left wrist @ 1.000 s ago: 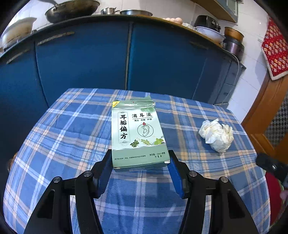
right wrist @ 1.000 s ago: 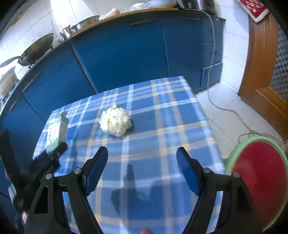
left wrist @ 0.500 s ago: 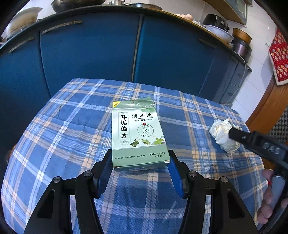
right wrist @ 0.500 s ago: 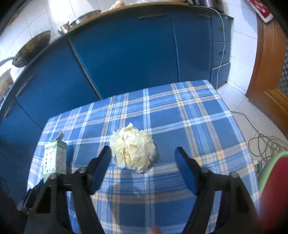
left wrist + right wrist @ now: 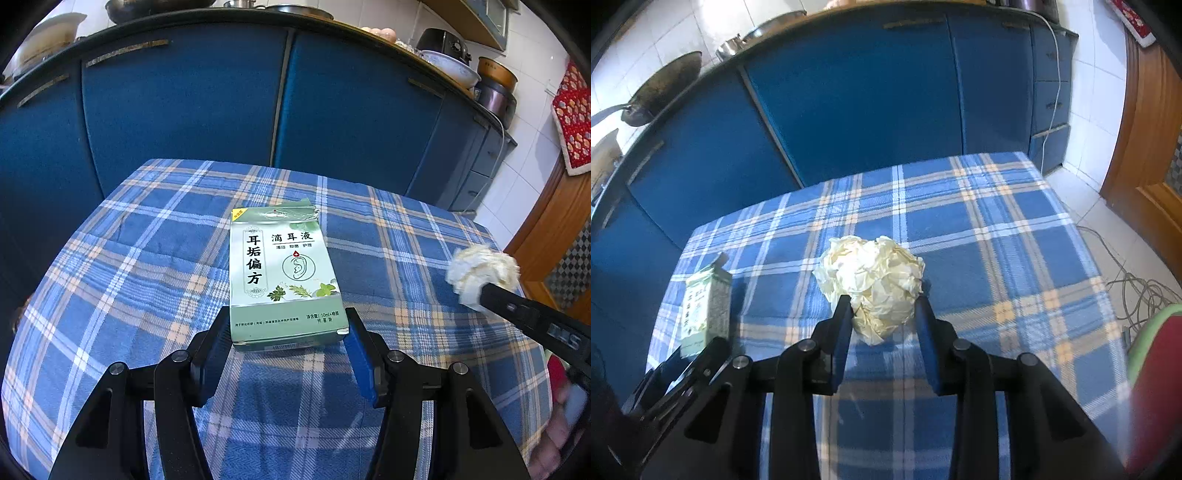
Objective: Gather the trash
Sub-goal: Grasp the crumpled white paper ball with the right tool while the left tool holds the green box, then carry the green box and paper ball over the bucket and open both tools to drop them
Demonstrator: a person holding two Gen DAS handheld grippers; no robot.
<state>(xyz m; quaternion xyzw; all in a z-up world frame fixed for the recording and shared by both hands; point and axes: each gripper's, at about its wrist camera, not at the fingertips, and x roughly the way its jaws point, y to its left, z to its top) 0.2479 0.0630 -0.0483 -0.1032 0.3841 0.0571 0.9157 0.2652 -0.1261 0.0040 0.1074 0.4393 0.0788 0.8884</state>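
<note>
A green medicine box (image 5: 282, 275) with Chinese print is held in my left gripper (image 5: 286, 328), whose fingers are shut on its near end above the blue plaid tablecloth (image 5: 147, 266). The box also shows in the right wrist view (image 5: 705, 306). A crumpled white paper ball (image 5: 875, 280) lies on the cloth. My right gripper (image 5: 882, 306) has its fingers pressed on both sides of the ball's near part. The ball and the right gripper also show in the left wrist view (image 5: 480, 269).
Blue kitchen cabinets (image 5: 258, 99) stand behind the table, with pans (image 5: 661, 88) and pots on the counter. A wooden door (image 5: 1145, 147) is at the right. Cables (image 5: 1137, 288) lie on the tiled floor. A red and green round object (image 5: 1156, 373) sits at the lower right.
My right gripper moved forward to the paper ball and closed its fingers on it. My left gripper kept its hold on the box, shifting slightly.
</note>
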